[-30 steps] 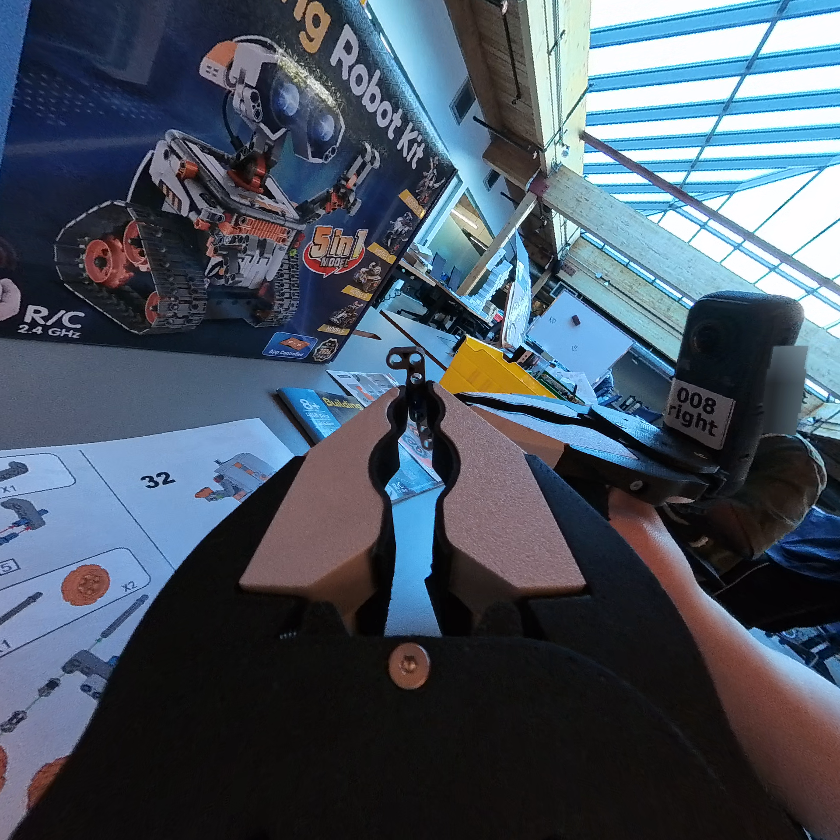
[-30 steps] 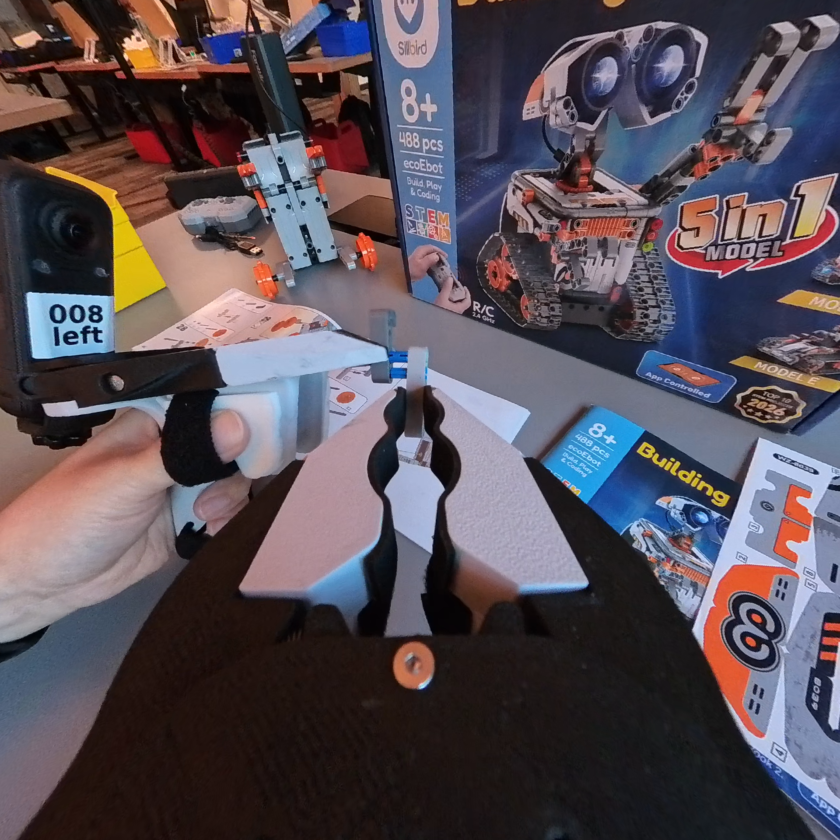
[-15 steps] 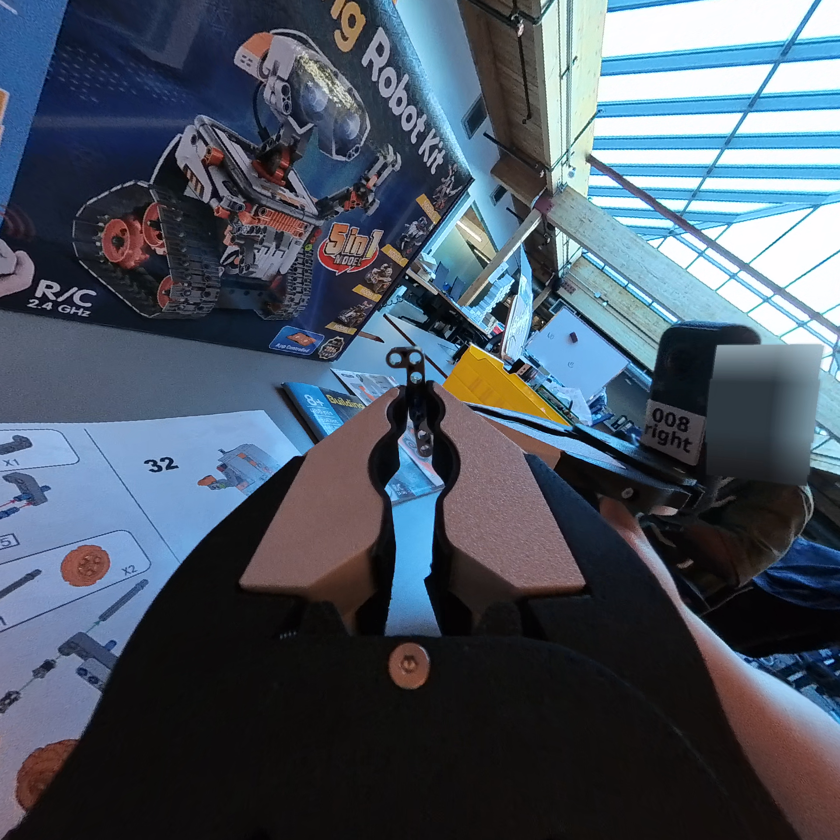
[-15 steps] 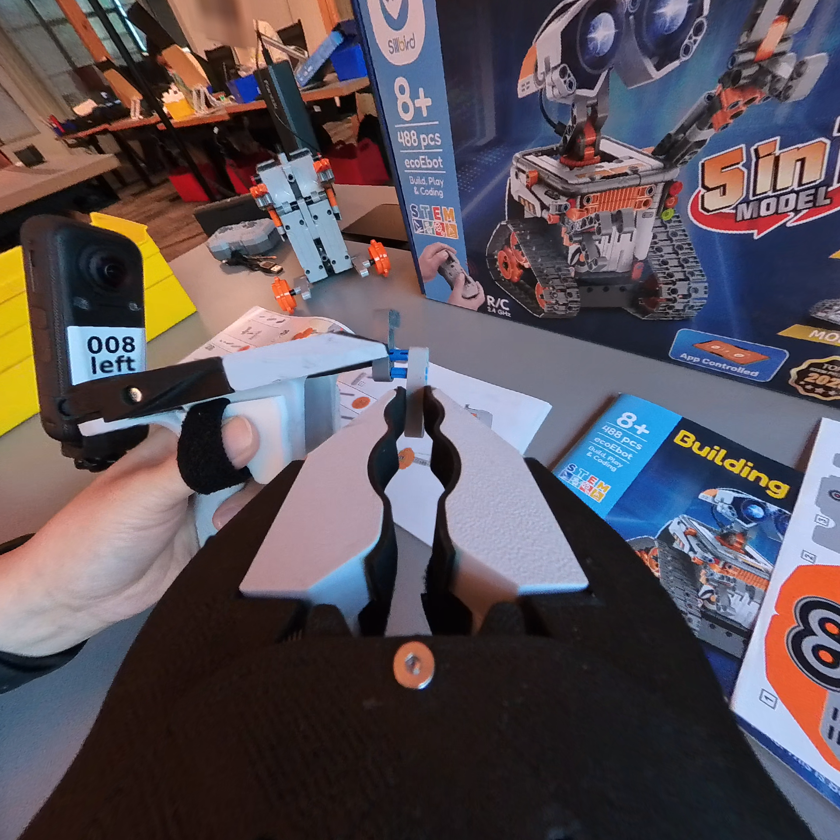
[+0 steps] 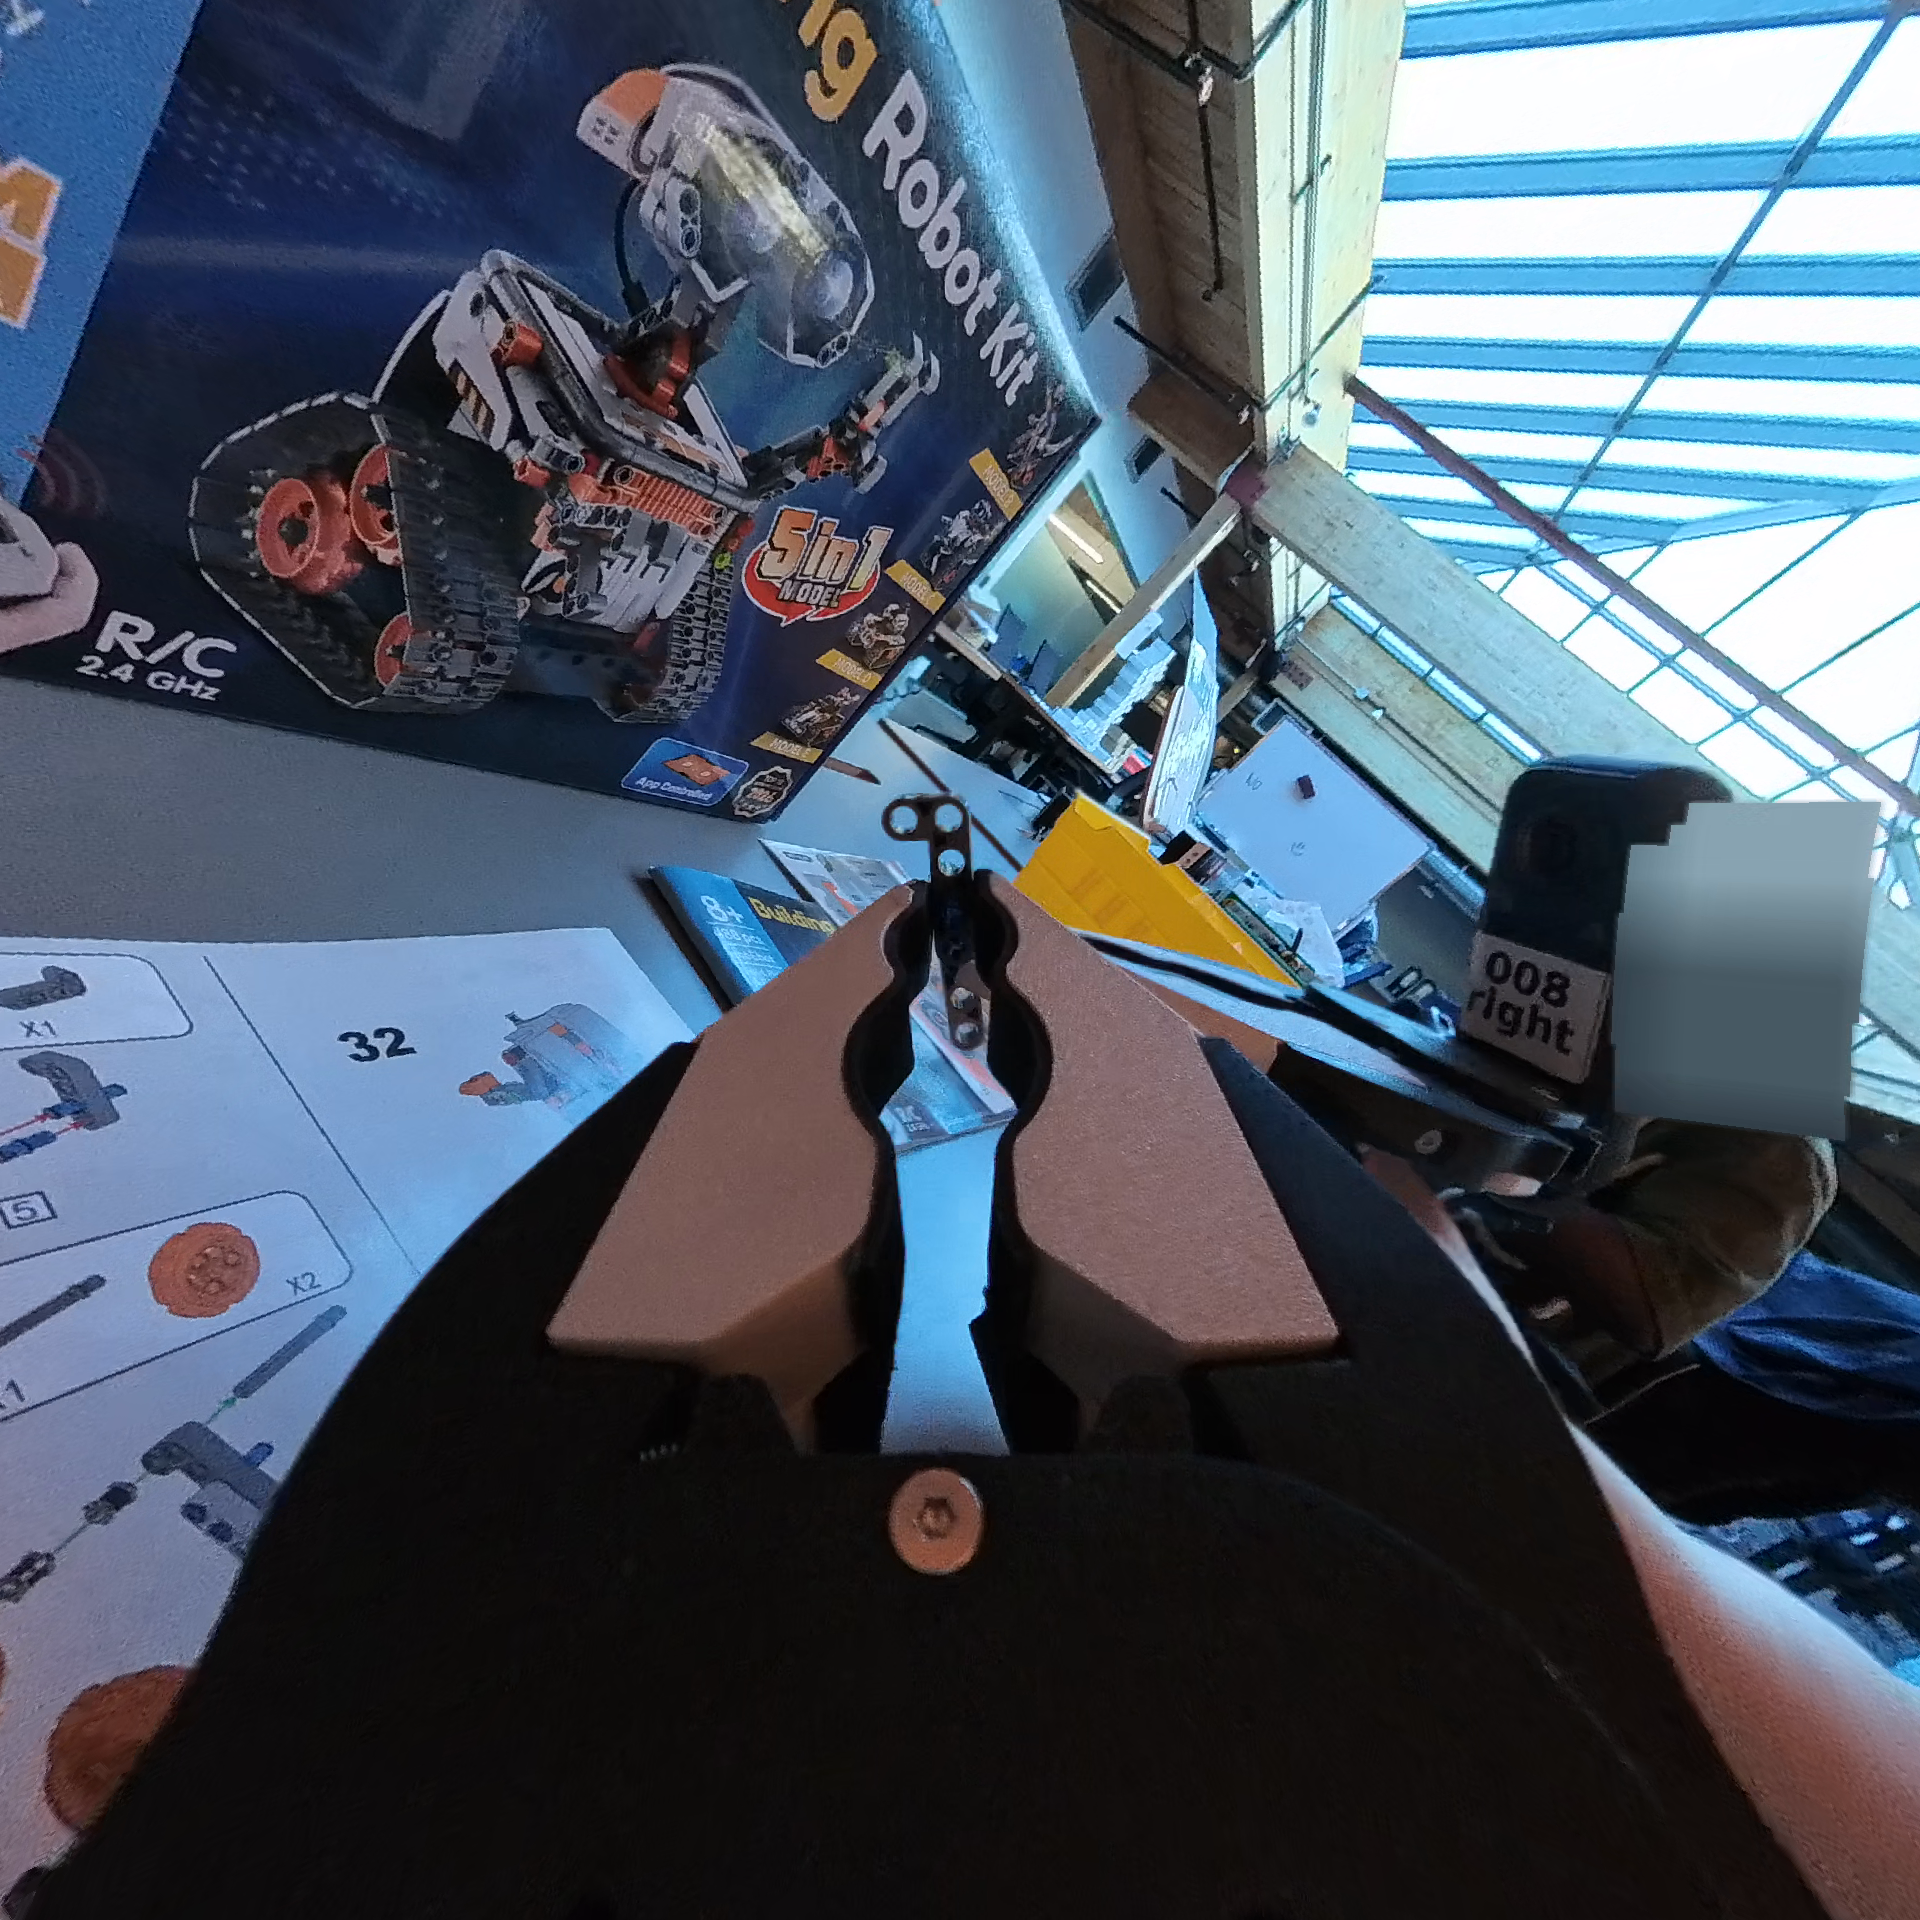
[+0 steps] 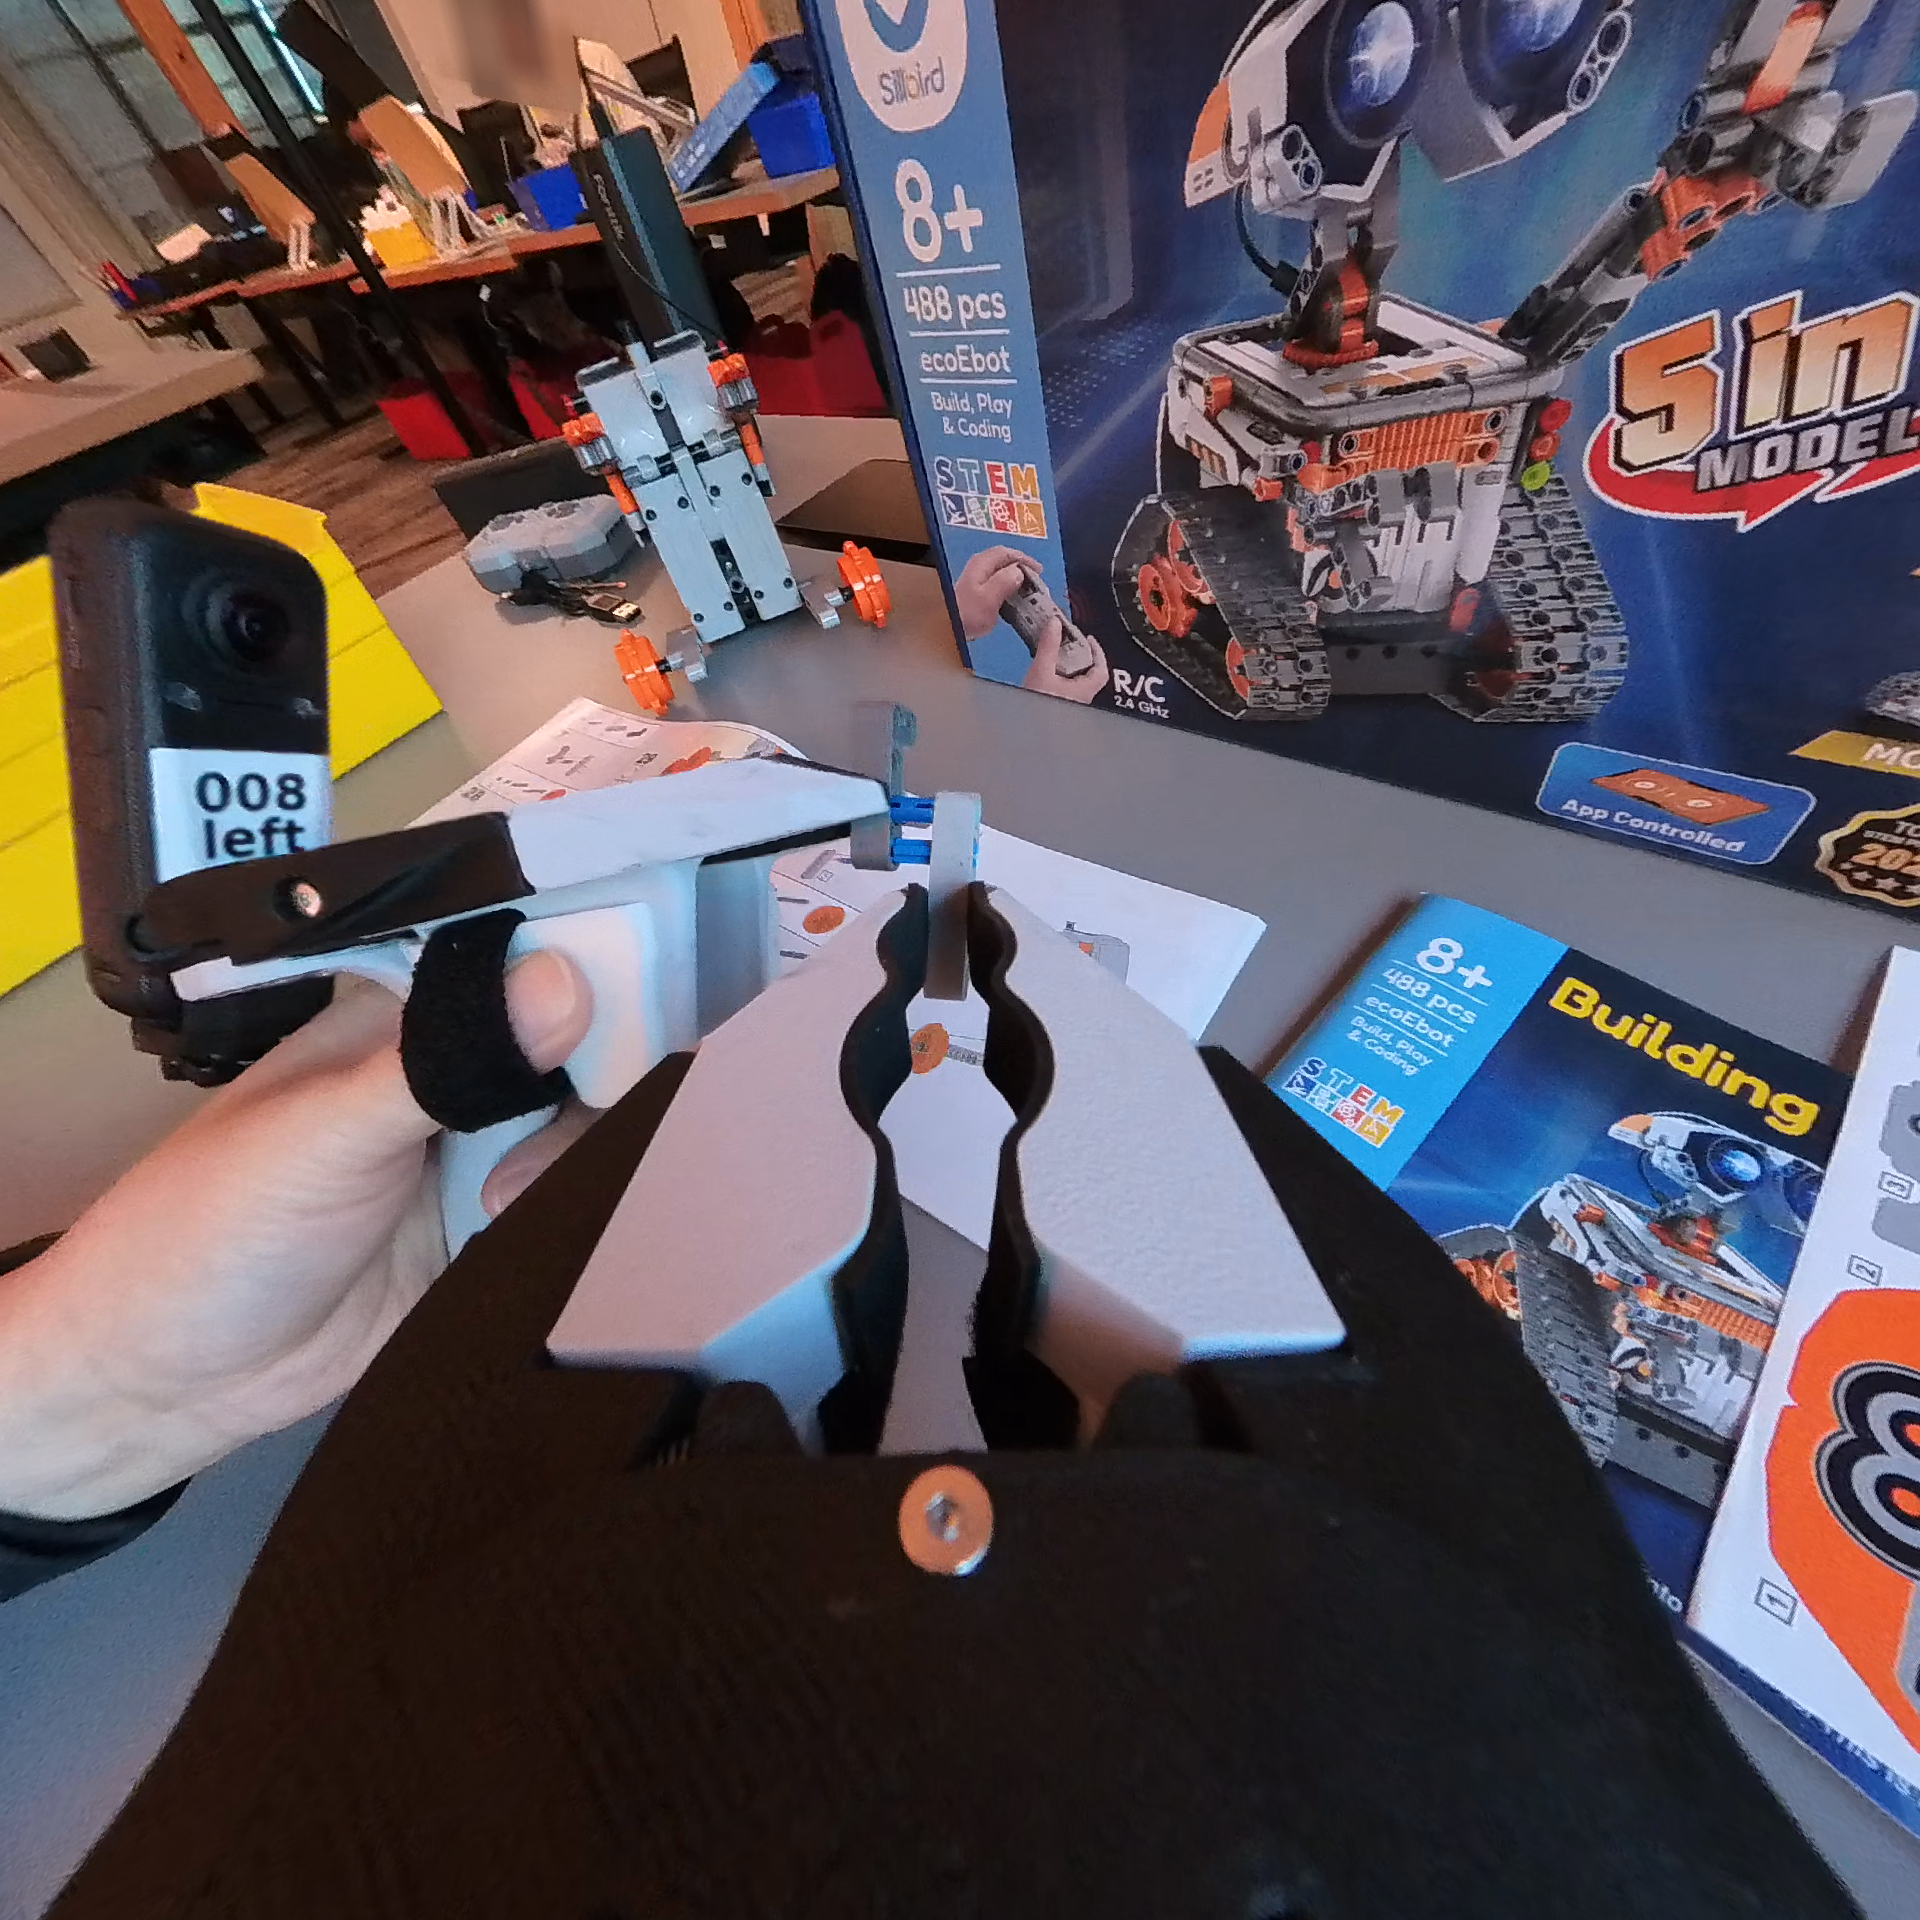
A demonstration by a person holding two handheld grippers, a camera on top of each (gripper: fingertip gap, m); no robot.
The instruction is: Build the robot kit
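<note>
My left gripper (image 5: pixel 948 906) is shut on a dark grey L-shaped beam with holes (image 5: pixel 928 821), whose bent end sticks up past the fingertips. In the right wrist view this gripper (image 6: pixel 862 805) reaches in from the left, held by a hand (image 6: pixel 208 1195). My right gripper (image 6: pixel 948 896) is shut on a light grey beam (image 6: pixel 954 842) held upright. Two blue pins (image 6: pixel 912 831) bridge the small gap between that beam and the L-shaped beam (image 6: pixel 885 748). Both grippers are held above the grey table (image 6: pixel 1299 831).
A large blue kit box (image 6: pixel 1455 312) stands at the back. An open instruction sheet (image 5: pixel 312 1091), a blue booklet (image 6: pixel 1558 1143) and a sticker sheet (image 6: pixel 1829 1351) lie on the table. A part-built grey model (image 6: pixel 681 499) with orange wheels (image 6: pixel 639 670) and yellow bins (image 6: pixel 364 644) stand far left. My left and right fingertips are right by each other.
Both grippers have shifted and tilted together, staying shut. The two beams stay linked by the blue pins. The kit box now looks nearer in the right wrist view.
</note>
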